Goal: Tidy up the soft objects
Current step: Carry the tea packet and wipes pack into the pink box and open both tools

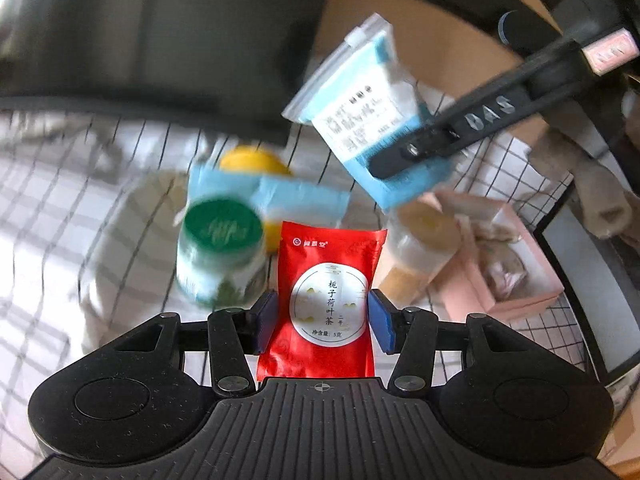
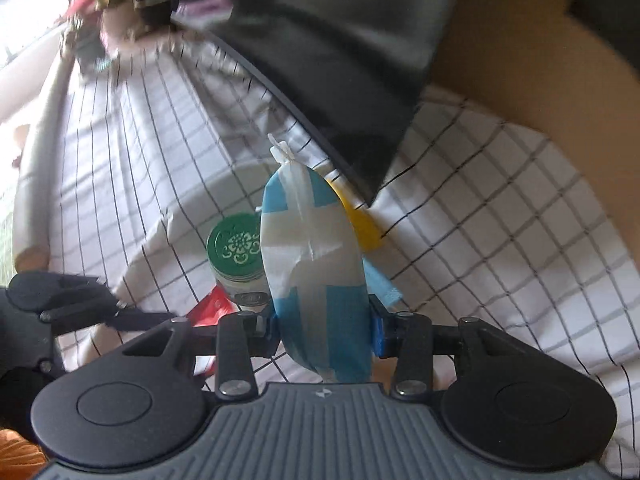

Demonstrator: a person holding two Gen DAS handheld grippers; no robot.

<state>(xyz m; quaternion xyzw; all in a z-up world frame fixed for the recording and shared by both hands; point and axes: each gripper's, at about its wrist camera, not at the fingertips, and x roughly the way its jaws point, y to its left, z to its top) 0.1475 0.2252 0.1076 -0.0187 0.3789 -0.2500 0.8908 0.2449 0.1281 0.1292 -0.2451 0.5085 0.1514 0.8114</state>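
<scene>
Tongs of the left gripper were clamped on a red tea sachet in the left wrist view, the blue pads pressing its two side edges and the sachet standing upright between them. At eleven o'clock from the sachet stood a jar with a green lid, blurred. Beyond the jar, at twelve o'clock, lay a light blue packet flat on the checked cloth, with a yellow round object partly behind it. At two o'clock from the sachet lay a clear container with a tan end, just beside a pink box holding crumpled things. High at one o'clock, the right gripper reached in from the upper right, one black finger lying across a blue-and-white pouch held off the cloth.

Seen from the right wrist, the right gripper was clenched on that blue-and-white pouch, which bulged upward between the pads with its white zip tab at twelve o'clock. At ten o'clock from the pouch stood the green-lidded jar; at two o'clock the yellow object showed from behind the pouch. At nine o'clock the left gripper's black linkage came in from the frame edge, a corner of the red sachet showing beside it. The checked cloth filled the ground beneath.
</scene>
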